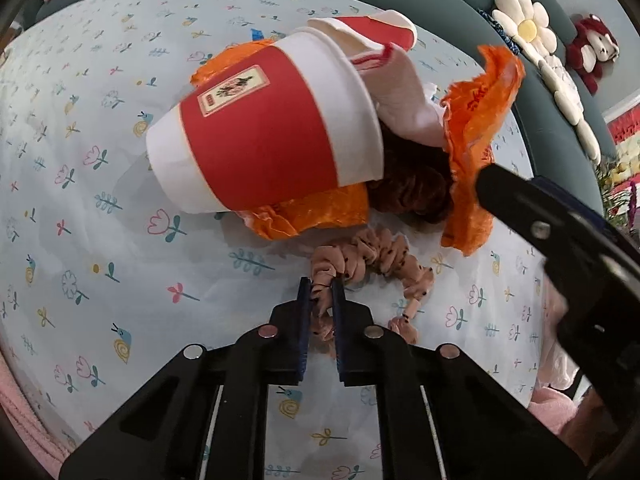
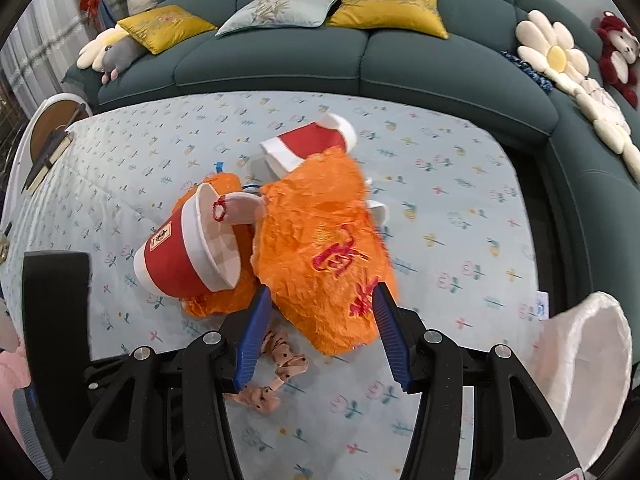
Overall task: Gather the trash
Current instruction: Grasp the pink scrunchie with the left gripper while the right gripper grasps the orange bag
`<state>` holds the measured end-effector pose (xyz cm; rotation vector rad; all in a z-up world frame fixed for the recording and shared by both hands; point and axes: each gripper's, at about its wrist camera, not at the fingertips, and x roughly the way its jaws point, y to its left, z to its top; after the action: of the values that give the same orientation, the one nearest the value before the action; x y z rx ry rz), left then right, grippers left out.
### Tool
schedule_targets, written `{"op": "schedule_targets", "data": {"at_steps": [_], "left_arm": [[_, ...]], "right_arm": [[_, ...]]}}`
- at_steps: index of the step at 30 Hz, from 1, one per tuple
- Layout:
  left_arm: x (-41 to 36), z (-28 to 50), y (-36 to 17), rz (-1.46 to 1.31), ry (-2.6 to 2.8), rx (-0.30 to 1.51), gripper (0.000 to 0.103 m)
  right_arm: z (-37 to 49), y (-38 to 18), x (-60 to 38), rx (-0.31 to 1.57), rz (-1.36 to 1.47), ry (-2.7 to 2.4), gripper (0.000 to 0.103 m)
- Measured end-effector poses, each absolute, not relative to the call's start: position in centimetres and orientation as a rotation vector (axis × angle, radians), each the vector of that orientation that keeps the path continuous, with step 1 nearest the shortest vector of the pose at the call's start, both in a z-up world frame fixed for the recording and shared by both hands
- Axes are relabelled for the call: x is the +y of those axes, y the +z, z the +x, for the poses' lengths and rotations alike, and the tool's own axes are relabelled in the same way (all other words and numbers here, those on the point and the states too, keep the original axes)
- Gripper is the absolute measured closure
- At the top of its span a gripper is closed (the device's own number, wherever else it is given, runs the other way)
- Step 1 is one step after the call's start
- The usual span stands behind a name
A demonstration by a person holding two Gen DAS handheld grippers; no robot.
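The left tongs (image 1: 321, 294) are closed on a pink dotted scrunchie (image 1: 368, 264), its ruffled fabric pinched between the two blue pads at the near end of the loop. The rest of the scrunchie lies on the flowered cloth (image 1: 100, 200) that covers the counter, curving away to the right, just below the trash pile.

The right tongs (image 2: 320, 300) stand about half open, with nothing pressed between them. Their tips hover at the near edge of a crumpled orange bag (image 2: 320, 248); whether the pads touch it cannot be told. In the left wrist view the right tongs come in from the right edge as a dark arm beside the bag's raised flap.

A red-and-white paper cup (image 1: 256, 128) lies on its side on the bag, with a white wad stuffed in its mouth. A second cup (image 2: 308, 144) lies behind the bag, partly hidden by it. Something dark brown shows under the bag in the left wrist view; what it is cannot be made out. A white rim pokes out at the bag's right side, mostly covered.

In the right wrist view the scrunchie is half hidden behind the left finger (image 2: 252, 340). A white bag (image 2: 580, 360) is cut off at the lower right. A green sofa (image 2: 360, 60) runs behind the counter.
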<state>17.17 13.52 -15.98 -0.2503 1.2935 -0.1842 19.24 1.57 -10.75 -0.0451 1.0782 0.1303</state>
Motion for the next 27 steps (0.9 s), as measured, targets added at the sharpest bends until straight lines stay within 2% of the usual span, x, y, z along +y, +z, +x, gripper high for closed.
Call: {"op": "schedule_targets", "data": {"at_steps": [13,14,15,16,17,19,27], "left_arm": [[16.0,15.8,-15.5,-0.265,-0.148,1.283,0.095],[16.2,15.6,-15.4,-0.266,-0.146,1.283,0.095],[16.4,15.6,-15.3,-0.269,-0.144,1.281,0.095],[16.6,15.4,-15.1,-0.272,-0.144,1.276,0.095],[16.7,15.2,-14.8,-0.273,-0.144,1.272,0.095],[16.6,15.1,-14.2,-0.273,-0.150,1.260,0.095],[15.1,14.2,-11.5,-0.239,-0.196,1.206,0.095]], "right_arm": [[20.9,-11.7,3.9,1.103,-0.030,0.158,0.052],[21.1,-11.9,4.0,1.108,-0.042,0.150,0.055],[21.2,-12.0,4.1,1.112,-0.049,0.144,0.069],[21.2,-12.1,4.0,1.123,-0.051,0.137,0.087],[21.2,-12.2,3.8,1.134,-0.044,0.136,0.095],[20.8,-12.0,3.1,1.133,-0.026,0.119,0.099],[17.9,-8.9,-0.7,1.059,0.005,0.064,0.101]]}}
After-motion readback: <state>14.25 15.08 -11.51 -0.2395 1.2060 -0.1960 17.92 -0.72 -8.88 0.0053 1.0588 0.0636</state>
